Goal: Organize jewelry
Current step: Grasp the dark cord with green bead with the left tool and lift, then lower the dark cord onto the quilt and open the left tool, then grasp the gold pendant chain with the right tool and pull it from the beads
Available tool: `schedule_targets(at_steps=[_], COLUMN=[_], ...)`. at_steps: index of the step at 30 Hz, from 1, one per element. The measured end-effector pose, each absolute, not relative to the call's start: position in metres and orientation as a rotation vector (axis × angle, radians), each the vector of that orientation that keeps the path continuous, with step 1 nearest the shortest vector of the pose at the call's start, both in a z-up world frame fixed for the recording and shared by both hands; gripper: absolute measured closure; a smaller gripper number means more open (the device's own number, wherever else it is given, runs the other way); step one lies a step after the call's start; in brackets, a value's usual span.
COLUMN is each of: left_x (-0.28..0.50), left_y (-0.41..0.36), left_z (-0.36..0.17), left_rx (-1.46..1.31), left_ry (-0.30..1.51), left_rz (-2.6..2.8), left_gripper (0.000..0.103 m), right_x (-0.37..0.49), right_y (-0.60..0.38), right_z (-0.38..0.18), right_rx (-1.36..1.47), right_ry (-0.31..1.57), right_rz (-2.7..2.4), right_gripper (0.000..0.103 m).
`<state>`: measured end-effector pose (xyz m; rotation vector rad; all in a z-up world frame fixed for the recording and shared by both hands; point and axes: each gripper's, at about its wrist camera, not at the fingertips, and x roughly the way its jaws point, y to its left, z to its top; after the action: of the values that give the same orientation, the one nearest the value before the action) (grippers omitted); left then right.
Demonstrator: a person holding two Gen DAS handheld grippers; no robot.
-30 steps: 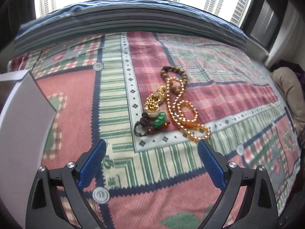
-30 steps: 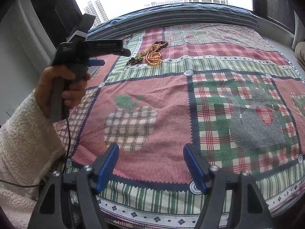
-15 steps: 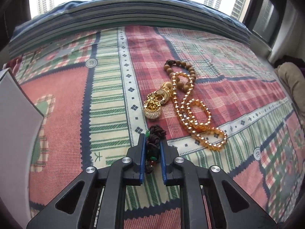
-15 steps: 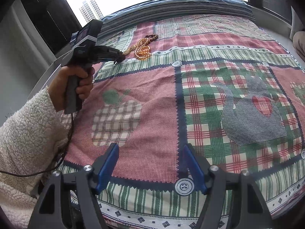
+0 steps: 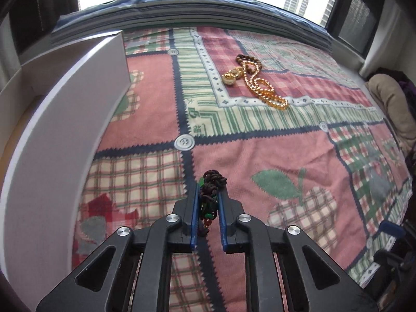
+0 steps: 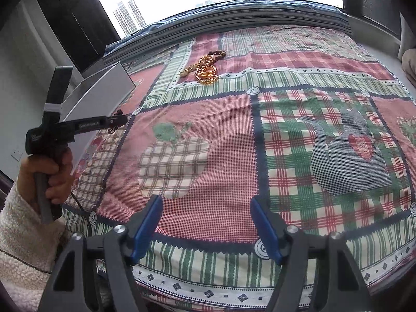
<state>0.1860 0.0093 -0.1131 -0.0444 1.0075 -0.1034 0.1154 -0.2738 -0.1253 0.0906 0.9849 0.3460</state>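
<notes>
One piece lifted: the left tool (image 5: pixel 208 202) is clenched on the dark corded bracelet (image 5: pixel 211 189), green and red beads showing between the blue pads. A second ago these jaws stood wide over the jewelry pile; they closed on the bracelet where it lay at the near edge of the pile, and the tool has since drawn back across the bed (image 5: pixel 260 156), so the piece now hangs clear of the quilt.

Remaining pile lies well ahead of the left tool and a little to its right: gold bead necklace (image 5: pixel 262 88), brown bead bracelet (image 5: pixel 247 58), gold ring cluster (image 5: pixel 231 76), all touching or overlapping.

White box (image 5: pixel 65 119) stands just to the left of the left tool, open side facing away; interior only partly visible. Judgement: this is the likely destination, and the next move would be a swing left over its wall, then release. Risk: loose cord may snag on a pad.

Right tool (image 6: pixel 208 228) released, jaws wide, nothing between them, hovering over the near part of the bed, unchanged from a second ago. The left hand (image 6: pixel 52 174) and fleece sleeve (image 6: pixel 23 231) sit to its left.
</notes>
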Motion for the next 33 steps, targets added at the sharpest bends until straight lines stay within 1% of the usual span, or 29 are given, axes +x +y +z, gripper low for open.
schedule_targets(at_steps=[4, 7, 10, 11, 12, 13, 14, 15, 19, 22, 23, 24, 27, 28, 30, 31, 32, 33], left_x=[0.16, 0.152, 0.15, 0.148, 0.147, 0.145, 0.142, 0.139, 0.129, 0.119, 0.116, 0.112, 0.103, 0.101, 0.098, 0.097, 0.095, 0.095], left_y=[0.028, 0.038, 0.045, 0.046, 0.046, 0.048, 0.049, 0.051, 0.062, 0.074, 0.077, 0.081, 0.085, 0.085, 0.084, 0.082, 0.081, 0.08], left_z=[-0.115, -0.128, -0.138, -0.139, -0.139, -0.138, -0.136, -0.134, -0.129, -0.123, -0.121, -0.119, -0.114, -0.113, -0.112, -0.112, -0.111, -0.112], left_rx=[-0.031, -0.028, -0.047, -0.046, -0.044, -0.048, -0.059, -0.068, -0.107, -0.151, -0.164, -0.175, -0.214, -0.217, -0.224, -0.226, -0.226, -0.225], left_ry=[1.008, 1.025, 1.045, 1.045, 1.046, 1.04, 1.025, 1.011, 1.005, 1.005, 0.999, 0.991, 0.984, 0.983, 0.982, 0.984, 0.984, 0.984], left_rz=[-0.047, -0.007, 0.013, 0.02, 0.027, 0.029, 0.03, 0.032, 0.04, 0.049, 0.056, 0.063, 0.047, 0.048, 0.033, 0.025, 0.016, 0.01], left_gripper=[0.091, 0.091, 0.088, 0.078, 0.058, 0.049, 0.037, 0.032, 0.029, 0.028, 0.024, 0.022, 0.021, 0.021, 0.02, 0.02, 0.02, 0.02], right_x=[0.111, 0.111, 0.112, 0.113, 0.115, 0.118, 0.123, 0.129, 0.163, 0.208, 0.227, 0.249, 0.315, 0.336, 0.374, 0.391, 0.405, 0.417], right_y=[-0.266, -0.259, -0.25, -0.247, -0.243, -0.24, -0.236, -0.232, -0.199, -0.189, -0.188, -0.188, -0.18, -0.175, -0.161, -0.154, -0.151, -0.148], right_z=[-0.123, -0.125, -0.124, -0.122, -0.119, -0.116, -0.112, -0.108, -0.094, -0.08, -0.074, -0.067, -0.053, -0.052, -0.063, -0.072, -0.083, -0.096], right_rx=[0.079, 0.08, 0.077, 0.072, 0.068, 0.064, 0.06, 0.05, -0.05, 0.058, 0.107, 0.144, 0.144, 0.137, 0.12, 0.126, 0.153, 0.192], right_ry=[0.988, 1.003, 1.017, 1.021, 1.024, 1.029, 1.037, 1.048, 1.13, 1.177, 1.182, 1.169, 1.106, 1.094, 1.135, 1.16, 1.191, 1.233], right_rz=[0.356, 0.365, 0.382, 0.39, 0.397, 0.407, 0.422, 0.441, 0.545, 0.627, 0.629, 0.603, 0.482, 0.457, 0.446, 0.437, 0.421, 0.407], right_gripper=[0.032, 0.032, 0.032, 0.032, 0.032, 0.032, 0.032, 0.032, 0.032, 0.032, 0.032, 0.032, 0.032, 0.034, 0.041, 0.052, 0.058, 0.059])
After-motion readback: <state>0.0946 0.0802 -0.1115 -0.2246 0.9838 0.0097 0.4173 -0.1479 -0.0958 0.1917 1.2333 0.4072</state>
